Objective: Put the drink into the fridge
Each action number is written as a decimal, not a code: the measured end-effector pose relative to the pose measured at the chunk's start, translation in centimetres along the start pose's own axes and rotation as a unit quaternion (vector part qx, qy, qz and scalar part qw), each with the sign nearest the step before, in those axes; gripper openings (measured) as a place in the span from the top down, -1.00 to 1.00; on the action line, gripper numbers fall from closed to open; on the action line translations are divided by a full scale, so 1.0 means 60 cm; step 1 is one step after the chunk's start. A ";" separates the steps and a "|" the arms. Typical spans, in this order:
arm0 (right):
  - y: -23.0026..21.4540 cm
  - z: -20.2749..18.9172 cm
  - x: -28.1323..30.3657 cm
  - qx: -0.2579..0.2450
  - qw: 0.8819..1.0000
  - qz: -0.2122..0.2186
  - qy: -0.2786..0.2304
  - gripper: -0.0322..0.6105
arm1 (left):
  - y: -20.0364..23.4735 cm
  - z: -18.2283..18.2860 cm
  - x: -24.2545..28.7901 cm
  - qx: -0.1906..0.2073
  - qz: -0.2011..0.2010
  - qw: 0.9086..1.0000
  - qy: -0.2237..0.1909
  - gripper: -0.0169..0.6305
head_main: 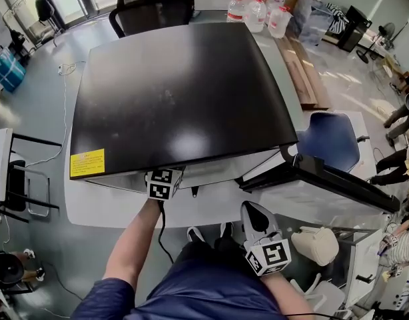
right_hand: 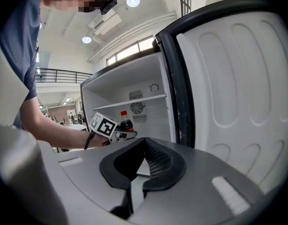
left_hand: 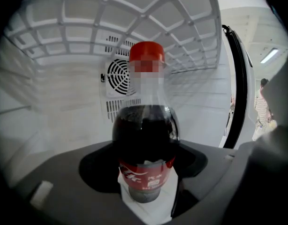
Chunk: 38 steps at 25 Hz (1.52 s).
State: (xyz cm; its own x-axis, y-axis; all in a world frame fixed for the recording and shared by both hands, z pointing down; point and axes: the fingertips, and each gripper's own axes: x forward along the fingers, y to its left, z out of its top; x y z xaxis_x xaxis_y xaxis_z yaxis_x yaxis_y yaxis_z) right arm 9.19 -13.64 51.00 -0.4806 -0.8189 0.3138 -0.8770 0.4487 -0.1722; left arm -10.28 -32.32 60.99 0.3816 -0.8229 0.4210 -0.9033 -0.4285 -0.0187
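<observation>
Now bottle (left_hand: 145, 139) upright, cap up, in L tongs (left_hand: 144, 191).

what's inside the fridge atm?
A cola bottle, held by the left gripper, under a wire shelf. Behind it, a fan vent on the back wall. The gripper's body covers whatever is under the bottle, so the floor can't be seen.

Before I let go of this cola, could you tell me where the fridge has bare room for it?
The fridge compartment under the wire shelf looks bare: nothing shows between the cola bottle and the fan vent behind it, nor toward the left wall. The left gripper hides its floor. Nothing crowded is visible.
</observation>
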 end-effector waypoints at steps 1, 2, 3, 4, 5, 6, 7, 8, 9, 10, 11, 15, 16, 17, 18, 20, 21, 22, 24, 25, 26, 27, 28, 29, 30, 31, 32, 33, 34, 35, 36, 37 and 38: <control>-0.001 -0.001 0.001 0.001 1.000 -0.001 -0.002 0.88 | 0.001 -0.003 0.002 -0.002 0.001 1.000 0.003 -0.02; -0.001 -0.001 0.001 0.001 1.000 -0.001 -0.002 0.88 | 0.003 -0.006 0.004 -0.005 0.002 1.000 0.005 -0.02; 0.000 0.001 0.002 -0.002 1.000 0.001 -0.001 0.88 | 0.004 -0.007 0.004 -0.008 0.003 1.000 0.006 -0.02; 0.001 0.003 0.002 -0.004 1.000 0.003 0.000 0.88 | 0.004 -0.007 0.004 -0.011 0.003 1.000 0.005 -0.02; 0.002 0.004 0.003 -0.005 1.000 0.004 0.000 0.88 | 0.005 -0.006 0.004 -0.012 0.002 1.000 0.004 -0.03; 0.003 0.005 0.004 -0.006 1.000 0.005 0.001 0.88 | 0.006 -0.006 0.004 -0.013 0.003 1.000 0.003 -0.03; 0.004 0.006 0.005 -0.007 1.000 0.006 0.002 0.88 | 0.007 -0.006 0.004 -0.015 0.003 1.000 0.001 -0.02; 0.005 0.006 0.005 -0.008 1.000 0.006 0.002 0.88 | 0.008 -0.006 0.004 -0.016 0.005 1.000 0.000 -0.03; 0.005 0.006 0.006 -0.008 1.000 0.006 0.003 0.88 | 0.009 -0.006 0.004 -0.017 0.006 1.000 -0.001 -0.03; 0.004 0.005 0.006 -0.007 1.000 0.005 0.003 0.88 | 0.009 -0.007 0.004 -0.019 0.009 1.000 -0.001 -0.03; 0.003 0.004 0.006 -0.006 1.000 0.005 0.002 0.88 | 0.010 -0.007 0.004 -0.020 0.011 1.000 -0.002 -0.03; 0.002 0.005 0.005 -0.008 1.000 0.006 0.000 0.88 | 0.009 -0.006 0.003 -0.025 0.018 1.000 -0.004 -0.03; 0.002 0.007 0.005 -0.008 1.000 0.006 0.000 0.88 | 0.009 -0.006 0.003 -0.026 0.020 0.999 -0.003 -0.03; 0.002 0.008 0.005 -0.008 1.000 0.006 -0.002 0.88 | 0.010 -0.005 0.002 -0.027 0.021 0.999 -0.003 -0.03; 0.003 0.010 0.005 -0.008 1.000 0.007 -0.003 0.88 | 0.010 -0.004 0.002 -0.029 0.021 0.999 -0.004 -0.03; 0.003 0.014 0.004 -0.008 1.000 0.009 -0.004 0.88 | 0.008 -0.001 0.002 -0.034 0.018 0.999 -0.010 -0.03; 0.004 0.015 0.004 -0.008 1.000 0.010 -0.005 0.88 | 0.007 -0.001 0.002 -0.035 0.016 0.999 -0.011 -0.03; 0.004 0.017 0.004 -0.008 1.000 0.011 -0.007 0.88 | 0.006 -0.002 0.001 -0.034 0.015 0.999 -0.009 -0.03; 0.004 0.017 0.003 -0.008 1.000 0.013 -0.009 0.88 | 0.005 -0.005 -0.001 -0.032 0.017 0.999 -0.005 -0.04; 0.004 0.016 0.002 -0.008 1.000 0.014 -0.010 0.88 | 0.004 -0.007 -0.003 -0.033 0.019 0.999 -0.003 -0.04; 0.003 0.014 0.001 -0.007 1.000 0.015 -0.010 0.88 | 0.004 -0.007 -0.006 -0.035 0.022 0.999 -0.002 -0.04; 0.002 0.011 0.001 -0.006 1.000 0.016 -0.010 0.88 | 0.003 -0.007 -0.010 -0.038 0.025 0.999 -0.003 -0.04; 0.000 0.009 0.000 -0.004 1.000 0.016 -0.012 0.88 | 0.003 -0.008 -0.015 -0.043 0.028 0.999 -0.003 -0.04; -0.001 0.009 0.000 -0.003 1.000 0.017 -0.012 0.88 | 0.002 -0.010 -0.020 -0.049 0.031 0.998 -0.003 -0.04; -0.002 0.010 0.000 -0.005 1.000 0.018 -0.011 0.88 | 0.001 -0.014 -0.026 -0.057 0.034 0.998 -0.003 -0.04; -0.001 0.012 0.000 -0.006 1.000 0.021 -0.010 0.88 | 0.000 -0.019 -0.031 -0.062 0.037 0.997 -0.001 -0.04; -0.001 0.012 0.001 -0.007 1.000 0.024 -0.011 0.88 | -0.002 -0.024 -0.035 -0.065 0.038 0.997 0.000 -0.04; -0.001 0.013 0.002 -0.008 1.000 0.027 -0.011 0.88 | -0.006 -0.027 -0.039 -0.066 0.039 0.997 0.002 -0.04; 0.000 0.012 0.004 -0.009 0.999 0.030 -0.011 0.88 | -0.010 -0.030 -0.042 -0.066 0.039 0.997 0.002 -0.04; 0.001 0.011 0.006 -0.010 0.999 0.033 -0.011 0.88 | -0.015 -0.032 -0.046 -0.066 0.039 0.997 0.002 -0.04; 0.002 0.011 0.008 -0.012 0.999 0.037 -0.011 0.88 | -0.019 -0.033 -0.051 -0.067 0.040 0.997 0.001 -0.04; 0.003 0.011 0.010 -0.014 0.999 0.041 -0.011 0.88 | -0.023 -0.034 -0.056 -0.067 0.041 0.997 0.001 -0.04; 0.004 0.011 0.012 -0.016 0.999 0.045 -0.010 0.88 | -0.027 -0.034 -0.062 -0.067 0.041 0.997 0.000 -0.04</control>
State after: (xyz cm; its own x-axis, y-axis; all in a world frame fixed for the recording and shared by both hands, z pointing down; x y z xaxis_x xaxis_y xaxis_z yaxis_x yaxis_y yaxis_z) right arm 8.63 -14.33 50.55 -0.5582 -0.7814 0.2788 -0.8295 0.5322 -0.1691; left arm -10.65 -27.80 61.28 0.3052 -0.8532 0.4230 -0.9496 -0.3061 0.0677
